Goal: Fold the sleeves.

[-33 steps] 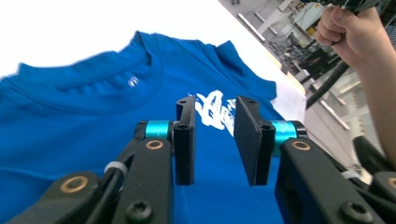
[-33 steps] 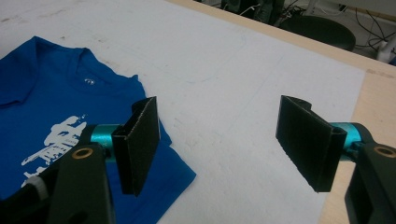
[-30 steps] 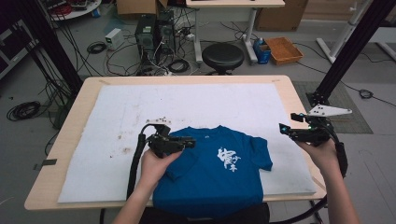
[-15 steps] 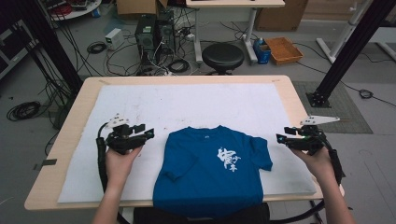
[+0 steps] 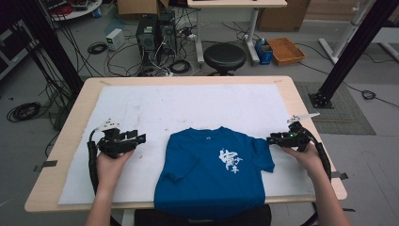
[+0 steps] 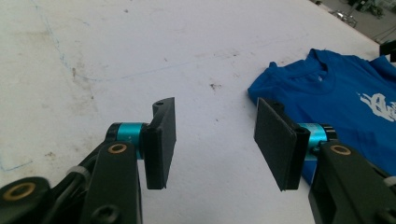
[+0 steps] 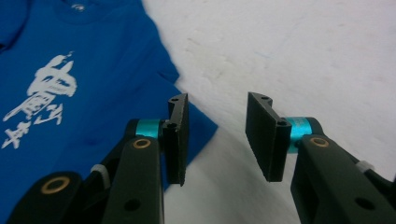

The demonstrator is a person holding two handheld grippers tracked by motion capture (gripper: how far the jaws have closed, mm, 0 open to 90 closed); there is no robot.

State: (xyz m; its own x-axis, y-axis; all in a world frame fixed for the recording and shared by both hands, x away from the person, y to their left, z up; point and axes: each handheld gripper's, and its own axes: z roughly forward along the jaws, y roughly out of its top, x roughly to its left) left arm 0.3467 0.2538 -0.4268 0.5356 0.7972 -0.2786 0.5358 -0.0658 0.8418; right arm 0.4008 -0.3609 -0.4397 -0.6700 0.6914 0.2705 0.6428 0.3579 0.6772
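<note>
From the high view, a blue short-sleeved cotton T-shirt with a white brush-style print on its chest (image 5: 211,174) lies flat, front up, on a white, lightly stained sheet (image 5: 188,108) that covers a light wooden table (image 5: 301,108); the shirt sits at the middle of the near edge, its hem hanging over that edge and its collar pointing toward the far side. The left gripper (image 5: 139,138), black and held in a hand, hovers over the sheet well to the left of the shirt, its jaws pointing at the shirt's left sleeve. The right gripper (image 5: 270,139) sits just beside the right sleeve's tip, near the sheet's right edge. In the left gripper view, the left gripper (image 6: 215,140) has its jaws spread with only bare sheet between them; the shirt (image 6: 345,98) lies off to the right, close to the right-hand jaw. In the right gripper view, the right gripper (image 7: 217,140) has jaws that have just been closing yet stand apart, with bare sheet between them; the sleeve edge of the shirt (image 7: 93,70) passes under the left-hand jaw.
</note>
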